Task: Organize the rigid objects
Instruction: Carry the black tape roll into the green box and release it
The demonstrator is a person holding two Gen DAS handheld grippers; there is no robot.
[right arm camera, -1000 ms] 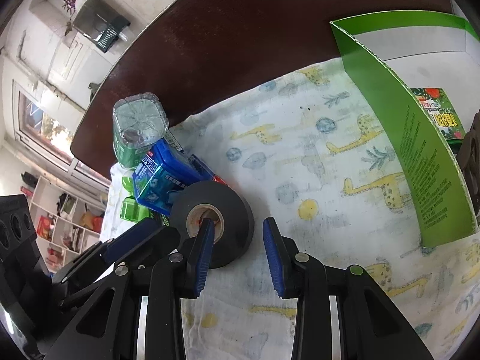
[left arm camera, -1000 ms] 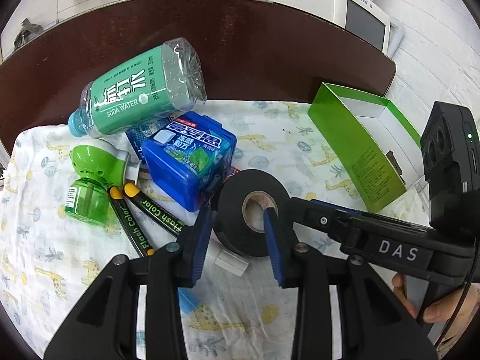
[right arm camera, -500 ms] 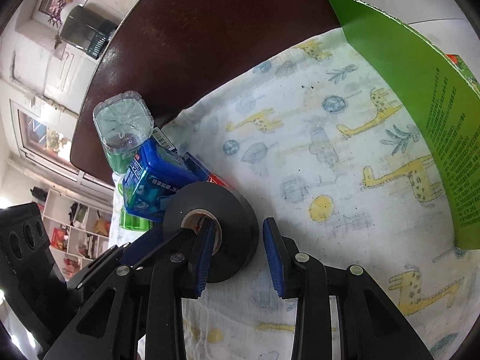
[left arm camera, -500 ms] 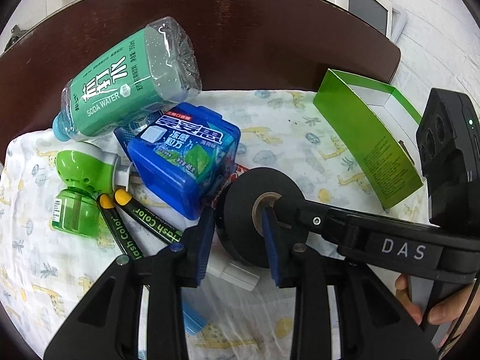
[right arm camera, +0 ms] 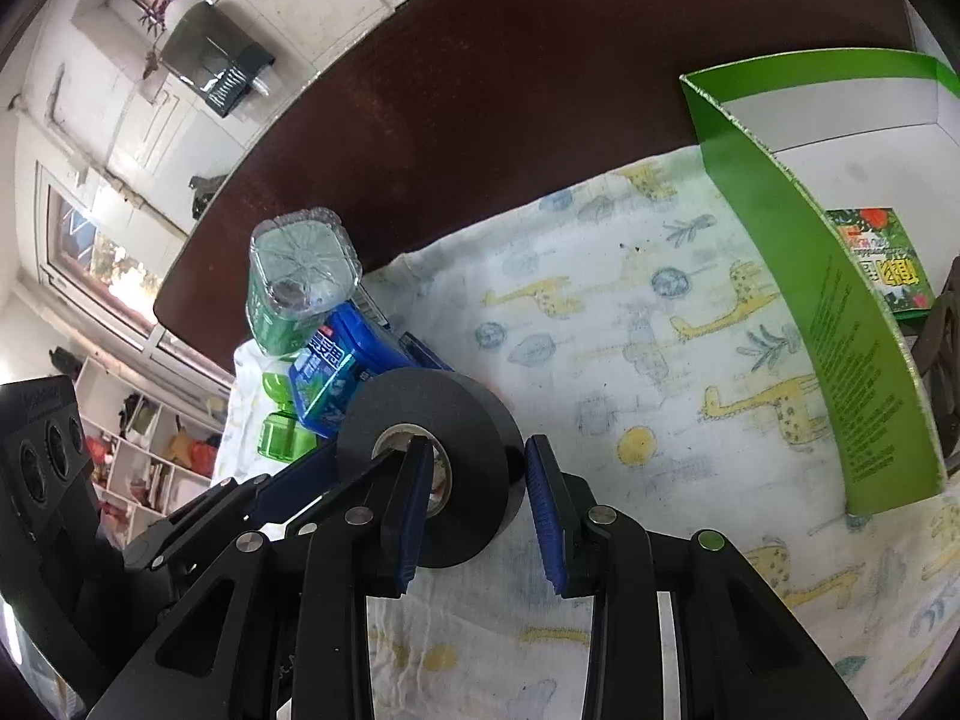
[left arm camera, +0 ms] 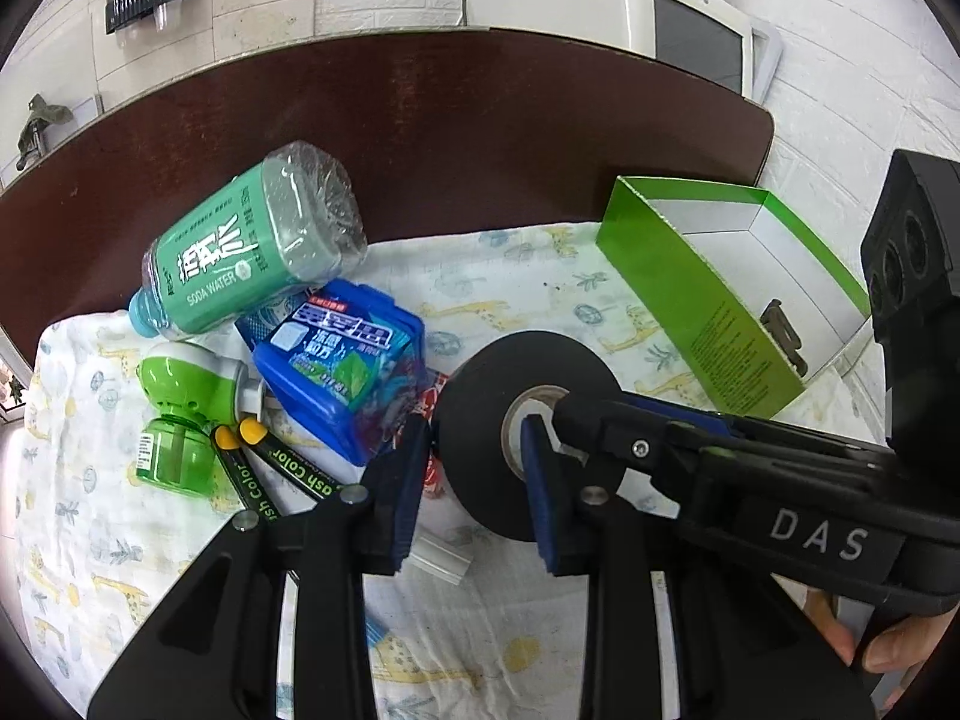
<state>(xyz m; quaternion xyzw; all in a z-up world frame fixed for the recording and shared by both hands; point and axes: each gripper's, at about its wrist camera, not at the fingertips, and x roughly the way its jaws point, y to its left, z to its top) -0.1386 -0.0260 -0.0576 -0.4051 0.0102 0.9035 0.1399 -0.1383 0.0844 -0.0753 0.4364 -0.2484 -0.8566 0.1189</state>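
A black tape roll [left arm camera: 480, 384] stands on edge just above the giraffe-print cloth [left arm camera: 540, 300], gripped from both sides. My left gripper [left arm camera: 474, 438] is shut on its left wall, one pad outside and the other inside the core. My right gripper [right arm camera: 477, 480] is shut on the opposite wall of the tape roll [right arm camera: 468, 414], its left pad in the core. The right gripper [left arm camera: 576, 420] reaches in from the right in the left wrist view. In the right wrist view the left gripper [right arm camera: 348, 462] comes in from the lower left. An open green box [left arm camera: 708, 312] stands at the right.
To the left of the roll lie a soda water bottle [left arm camera: 240, 252], a blue mint box [left arm camera: 342, 360], a green plug-in vaporiser [left arm camera: 186, 396] and two markers [left arm camera: 264, 468]. A small packet [right arm camera: 882, 264] lies inside the green box [right arm camera: 840, 324]. Dark table [left arm camera: 420, 120] beyond the cloth.
The left jaws have narrowed onto the roll's wall. Both grippers and the roll have risen a little from the cloth, and the pile of objects now looks farther below.
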